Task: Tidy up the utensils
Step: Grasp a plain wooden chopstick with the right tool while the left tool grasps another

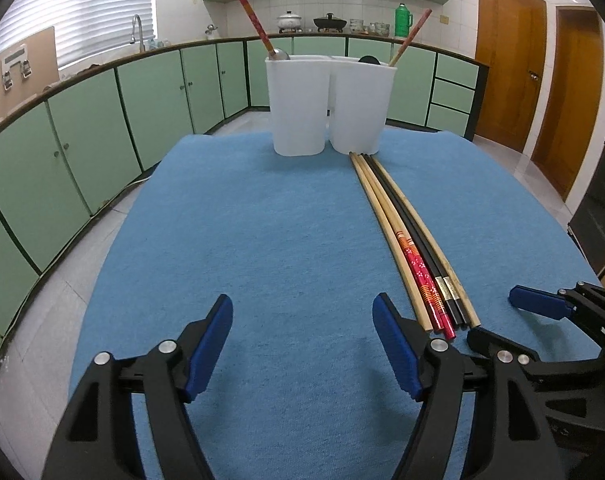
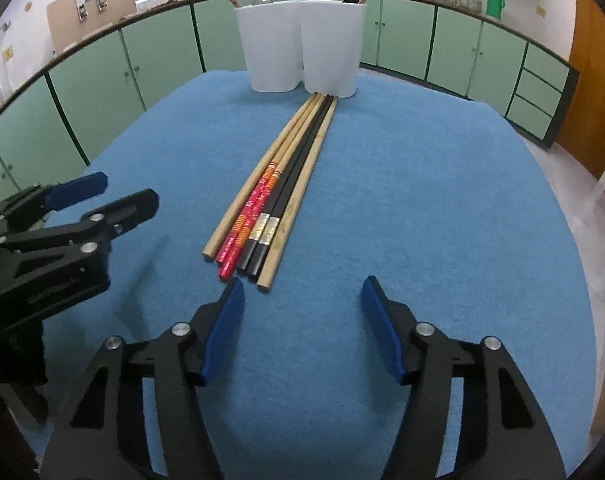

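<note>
At the left, the left claw [image 1: 302,344] is held spread over bare blue cloth [image 1: 262,240], with nothing between its pads; its right pad is seen just beside the near ends of the chopsticks. The worktop [image 2: 462,200] is covered by that cloth. Toward the middle, a bundle of chopsticks [image 2: 278,188] is laid side by side in a tight row: pale wooden ones at the outside, red patterned and black ones between. Their far tips are set against the foot of the white holder [image 2: 302,44], which stands at the far edge as two joined compartments; a single chopstick is seen leaning out of each, and a spoon bowl shows in the left one. At the right, the right claw [image 2: 302,320] is held partly spread, empty, just short of the near ends, with its left pad close to the wooden stick at the right of the row.

Several risks can be judged from here. Because the sticks are packed so closely, more than one may be caught when a single one is wanted, or a neighbour may be rolled out of line. The two claws are held near each other, so a collision is possible. The holder could also be nudged if the sticks are pushed lengthwise.
</note>
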The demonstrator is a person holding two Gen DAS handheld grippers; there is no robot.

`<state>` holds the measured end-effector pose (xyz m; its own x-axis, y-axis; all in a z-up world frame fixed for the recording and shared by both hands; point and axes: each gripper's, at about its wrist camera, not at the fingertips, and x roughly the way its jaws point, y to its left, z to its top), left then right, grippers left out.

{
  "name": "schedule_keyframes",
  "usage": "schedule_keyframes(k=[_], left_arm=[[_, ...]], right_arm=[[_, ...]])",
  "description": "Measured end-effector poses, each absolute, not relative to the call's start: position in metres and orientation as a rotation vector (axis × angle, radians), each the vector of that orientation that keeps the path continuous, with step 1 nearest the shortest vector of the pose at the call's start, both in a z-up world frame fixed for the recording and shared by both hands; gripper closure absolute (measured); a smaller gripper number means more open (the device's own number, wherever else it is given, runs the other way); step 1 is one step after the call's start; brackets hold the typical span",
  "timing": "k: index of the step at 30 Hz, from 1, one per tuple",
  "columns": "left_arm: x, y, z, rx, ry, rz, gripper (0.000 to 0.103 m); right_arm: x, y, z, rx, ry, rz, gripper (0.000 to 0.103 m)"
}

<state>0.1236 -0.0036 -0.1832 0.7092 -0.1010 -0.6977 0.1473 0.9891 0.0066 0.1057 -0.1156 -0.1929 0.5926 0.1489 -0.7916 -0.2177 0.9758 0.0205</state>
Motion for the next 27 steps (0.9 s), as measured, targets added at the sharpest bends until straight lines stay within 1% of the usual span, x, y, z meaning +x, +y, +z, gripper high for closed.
schedule_keyframes(k=[1,3,10,11,12,13,14,15,16,17,27], left_arm=[[0.124,-0.004,-0.183,0.063,0.77,-0.138,0.031],[0.124,-0.003,-0.183,0.063,0.77,-0.141,0.031],[0.122,-0.005,-0.183,0.064,0.773,-0.148,0.028],[0.122,-0.006,-0.183,0.067,0.773,-0.149,0.028],[0.122,-0.007,-0.183,0.07,0.772,-0.151,0.028],[0.121,-0.007,-0.183,0.071,0.772,-0.153,0.028],[0.121,-0.008,-0.183,0.073,0.773,-0.157,0.028],[0.121,-0.008,-0.183,0.075,0.775,-0.16,0.028],[0.122,-0.009,-0.184,0.079,0.779,-0.164,0.028],[0.122,-0.01,-0.184,0.083,0.781,-0.166,0.028],[0.122,-0.028,-0.19,0.042,0.831,-0.249,0.028]], right_arm=[[0.107,-0.116,-0.193,-0.083,0.911,0.213,0.047],[0.109,-0.121,-0.191,-0.086,0.909,0.192,0.055],[0.108,-0.14,-0.189,-0.029,0.909,0.189,0.056],[0.109,-0.139,-0.189,-0.022,0.91,0.199,0.059],[0.111,-0.137,-0.191,-0.017,0.913,0.214,0.065],[0.111,-0.134,-0.191,-0.023,0.911,0.219,0.067],[0.113,-0.131,-0.192,-0.032,0.908,0.222,0.073],[0.114,-0.128,-0.192,-0.039,0.909,0.227,0.082],[0.116,-0.126,-0.192,-0.042,0.908,0.233,0.088],[0.117,-0.126,-0.191,-0.037,0.912,0.247,0.095],[0.115,-0.145,-0.19,-0.002,0.906,0.195,0.097]])
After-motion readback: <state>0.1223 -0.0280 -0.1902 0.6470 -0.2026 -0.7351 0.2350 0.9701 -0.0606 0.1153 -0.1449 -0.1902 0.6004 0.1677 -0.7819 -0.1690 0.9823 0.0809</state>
